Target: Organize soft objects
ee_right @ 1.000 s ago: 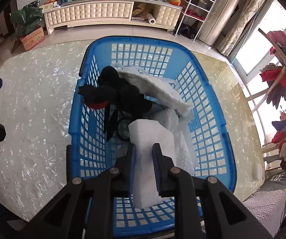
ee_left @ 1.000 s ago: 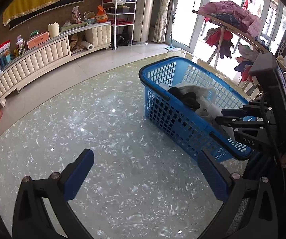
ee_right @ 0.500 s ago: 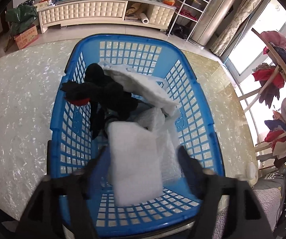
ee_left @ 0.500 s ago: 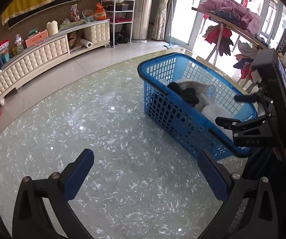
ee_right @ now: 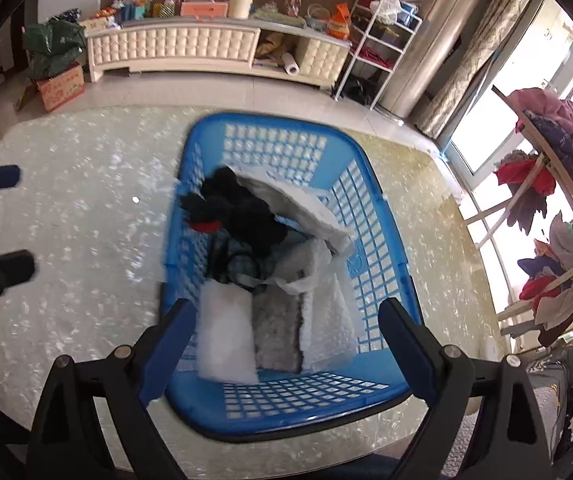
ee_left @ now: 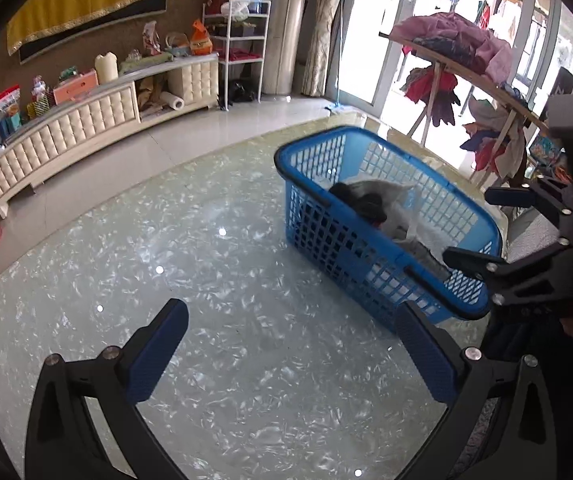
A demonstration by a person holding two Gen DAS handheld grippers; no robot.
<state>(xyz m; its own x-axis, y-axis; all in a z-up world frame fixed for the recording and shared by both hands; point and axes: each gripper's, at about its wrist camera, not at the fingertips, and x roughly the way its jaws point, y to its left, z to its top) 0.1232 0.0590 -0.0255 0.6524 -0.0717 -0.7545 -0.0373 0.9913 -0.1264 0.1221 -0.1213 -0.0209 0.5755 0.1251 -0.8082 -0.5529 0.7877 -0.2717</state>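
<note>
Your right gripper (ee_right: pixel 286 334) hangs above the near end of the basket (ee_right: pixel 370 216), jaws spread wide, nothing between them. Your left gripper (ee_left: pixel 292 352) sits low centre in the left view over the bare table (ee_left: pixel 126 260), jaws equally wide and empty. The basket stands on the table, centre of the right view, right of centre in the left view. Inside, at the near end, three flat pieces lie side by side: a white pad (ee_right: pixel 226 340) at left, a grey pad (ee_right: pixel 278 332) in the middle, a white bubbly sheet (ee_right: pixel 330 320) at right; whether their edges overlap you cannot tell. Toward the far end lie a black plush heap (ee_right: pixel 238 208) with a red patch and a larger white sheet (ee_right: pixel 298 208) leaning over it. Judgement: all of this looks light, limp and compressible, nothing fragile; the pads should fold under their own weight if pinched at a corner, so take any piece at mid-edge with a deep bite. The bubbly sheet may be slick and could slip from a shallow pinch. The plush is best taken at its bulk, not by a limb. No loose soft item shows on the table, so the sorting looks near done.
</note>
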